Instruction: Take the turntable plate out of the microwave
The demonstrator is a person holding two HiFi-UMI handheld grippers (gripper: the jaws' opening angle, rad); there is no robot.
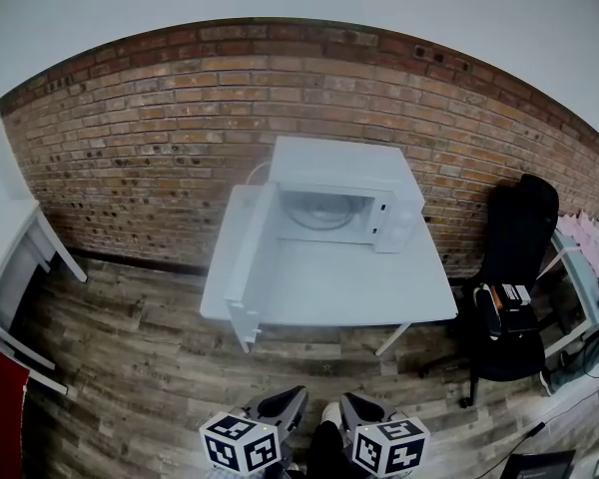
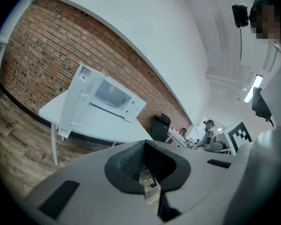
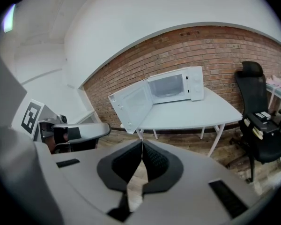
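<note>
A white microwave (image 1: 344, 193) stands on a white table (image 1: 329, 287) against the brick wall, its door (image 1: 248, 265) swung wide open to the left. Inside the cavity lies the round glass turntable plate (image 1: 320, 211). Both grippers are far from it, low at the bottom edge of the head view. My left gripper (image 1: 285, 403) is shut with nothing in it, its marker cube (image 1: 240, 443) showing. My right gripper (image 1: 353, 405) is also shut and empty. The left gripper view shows the microwave (image 2: 113, 96) ahead, and the right gripper view shows it (image 3: 173, 86) with the door (image 3: 131, 105) open.
A black office chair (image 1: 514, 272) with items on its seat stands right of the table. White furniture (image 1: 10, 267) sits at the far left. Wooden floor (image 1: 130, 367) lies between me and the table. A person (image 2: 208, 131) sits at a desk far off.
</note>
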